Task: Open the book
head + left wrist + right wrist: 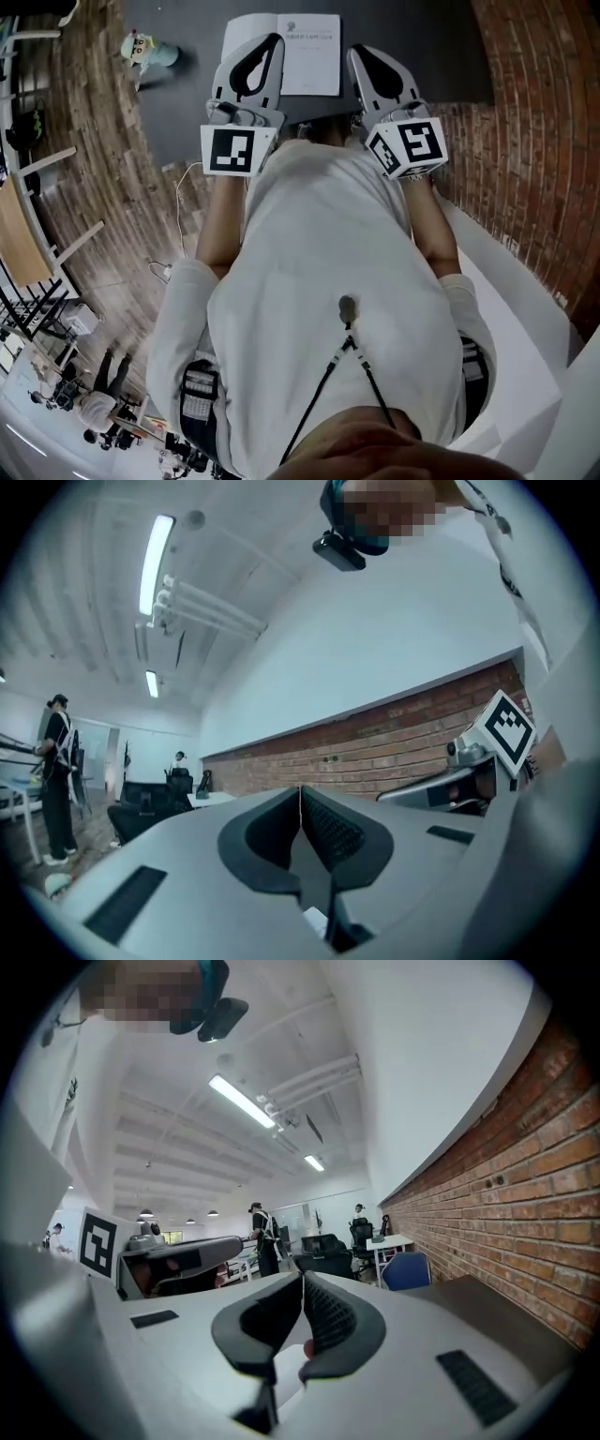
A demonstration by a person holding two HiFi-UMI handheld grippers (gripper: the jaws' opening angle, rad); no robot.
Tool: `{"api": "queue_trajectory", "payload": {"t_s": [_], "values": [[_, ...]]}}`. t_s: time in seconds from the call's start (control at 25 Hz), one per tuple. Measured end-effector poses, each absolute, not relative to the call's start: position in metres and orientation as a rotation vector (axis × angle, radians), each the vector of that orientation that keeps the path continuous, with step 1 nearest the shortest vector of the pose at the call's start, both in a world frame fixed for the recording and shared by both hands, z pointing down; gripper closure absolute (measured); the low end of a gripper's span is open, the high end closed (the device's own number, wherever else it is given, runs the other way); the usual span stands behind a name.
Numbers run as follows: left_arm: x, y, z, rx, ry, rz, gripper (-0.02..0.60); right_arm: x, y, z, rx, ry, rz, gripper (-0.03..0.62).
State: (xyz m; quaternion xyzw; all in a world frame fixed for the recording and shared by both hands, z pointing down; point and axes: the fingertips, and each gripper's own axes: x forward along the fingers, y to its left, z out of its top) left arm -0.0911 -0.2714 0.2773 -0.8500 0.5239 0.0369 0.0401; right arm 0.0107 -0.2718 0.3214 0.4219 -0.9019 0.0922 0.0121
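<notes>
A white book (300,52) lies flat on the dark table (187,28) at the top of the head view; whether it lies open I cannot tell. My left gripper (272,39) is held above its left part, my right gripper (358,52) just off its right edge. Both are raised level and look across the room, so neither gripper view shows the book. The left gripper (300,794) has its jaws pressed together with nothing between them. The right gripper (302,1281) is likewise shut and empty.
A small toy figure (145,49) lies on the table to the left of the book. A brick wall (534,112) runs along the right. A wooden floor (103,187) with chairs lies to the left. People stand far off in the room (262,1232).
</notes>
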Motion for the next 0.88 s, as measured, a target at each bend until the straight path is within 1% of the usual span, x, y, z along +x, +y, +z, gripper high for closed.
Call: {"api": "queue_trajectory", "payload": {"t_s": [0.16,0.32,0.88], "values": [[-0.087,-0.256,0.241,-2.593,1.520,0.199,0.555,0.005,-0.265,0.304,1.311,-2.833,0.249,0.556],[-0.087,-0.249,0.226,-2.585,1.481,0.220,0.555,0.002,-0.261,0.289,1.306,-2.847,0.210,0.556],[-0.068,-0.241,0.230,-2.647,1.413,0.220,0.557,0.001,-0.257,0.259,1.318,-2.889,0.164,0.556]]}}
